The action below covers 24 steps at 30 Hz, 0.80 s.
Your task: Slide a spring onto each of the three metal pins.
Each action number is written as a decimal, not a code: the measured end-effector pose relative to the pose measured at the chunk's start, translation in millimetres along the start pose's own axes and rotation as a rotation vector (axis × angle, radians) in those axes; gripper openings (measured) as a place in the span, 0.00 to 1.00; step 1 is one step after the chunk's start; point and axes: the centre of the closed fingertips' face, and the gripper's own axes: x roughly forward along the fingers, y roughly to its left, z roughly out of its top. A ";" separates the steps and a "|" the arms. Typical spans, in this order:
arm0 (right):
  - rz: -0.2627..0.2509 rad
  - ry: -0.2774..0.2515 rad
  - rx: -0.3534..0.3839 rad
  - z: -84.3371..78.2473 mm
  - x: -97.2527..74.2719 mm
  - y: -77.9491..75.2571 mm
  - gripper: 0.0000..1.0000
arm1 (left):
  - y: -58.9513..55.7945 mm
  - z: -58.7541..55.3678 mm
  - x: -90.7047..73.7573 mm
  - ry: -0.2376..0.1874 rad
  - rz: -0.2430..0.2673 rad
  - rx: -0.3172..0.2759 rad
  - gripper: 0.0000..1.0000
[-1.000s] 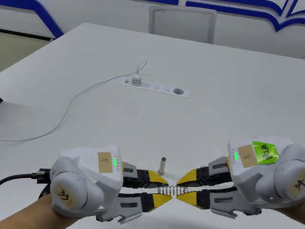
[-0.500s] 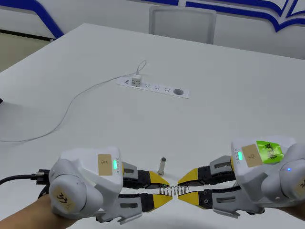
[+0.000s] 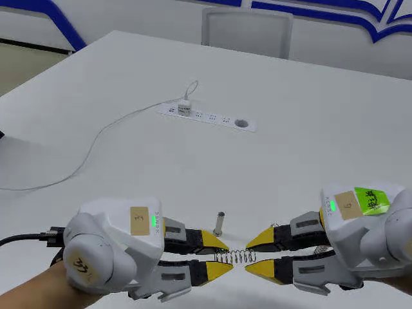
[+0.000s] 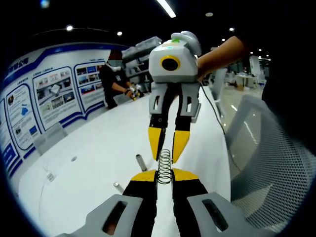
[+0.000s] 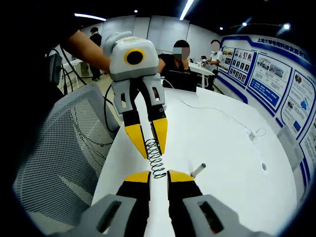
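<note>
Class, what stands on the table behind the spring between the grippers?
One upright metal pin, with a power strip farther back. The table under the left gripper and right gripper is hidden.

I saw a white power strip (image 3: 207, 118) lying on the white desk (image 3: 309, 148), with a small plug (image 3: 185, 107) in it. Its thin white cable (image 3: 96, 143) ran to the left. A grey chair (image 3: 246, 31) stood at the far edge.
</note>
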 end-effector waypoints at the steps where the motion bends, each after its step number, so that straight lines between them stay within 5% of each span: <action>1: 0.005 -0.005 0.000 0.9 0.4 0.8 0.13 | -0.6 0.3 0.2 -0.001 -0.002 0.000 0.10; 9: 0.029 -0.021 0.023 5.6 -3.0 1.7 0.11 | -1.9 -1.4 0.7 0.005 -0.006 0.027 0.10; 18: 0.062 -0.134 0.092 28.5 -10.7 3.6 0.11 | 0.4 -2.0 0.1 0.001 0.009 0.015 0.10; 24: 0.065 -0.205 0.145 41.7 -13.5 1.1 0.11 | 3.3 3.2 -2.1 -0.040 0.027 -0.040 0.10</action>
